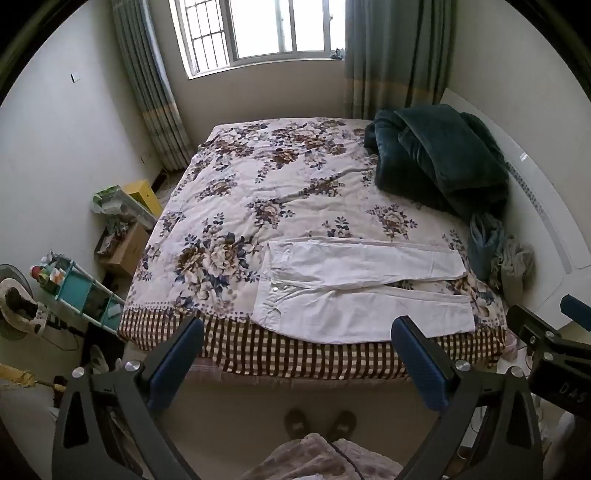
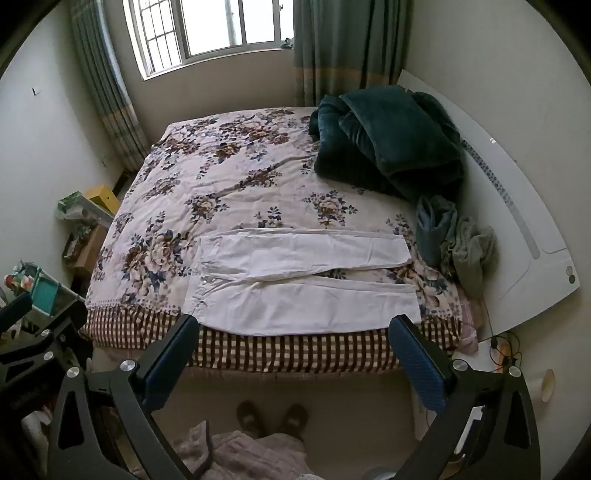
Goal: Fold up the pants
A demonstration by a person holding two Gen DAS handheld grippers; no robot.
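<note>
Two grippers, left gripper point(image 1: 297, 360) and right gripper point(image 2: 293, 356), hover with fingers spread wide, empty, short of the flat white cotton pants point(image 1: 362, 291) spread legs-apart along the floral-quilted bed's point(image 1: 236, 206) edge, ready for folding.

Daylight only, from the window point(image 1: 258, 33) at the far wall; panes blown out white, no detail outside. Room moderately dim, muted colours, the bed point(image 1: 236, 206) evenly lit with soft shadows. The dark green blanket point(image 1: 439, 155) loses fold detail. Floor under the bed edge is shadowed. Strong fisheye bend in both views, black vignette at the corners. Focus looks fairly sharp centrally, possibly softer toward the rims.
</note>
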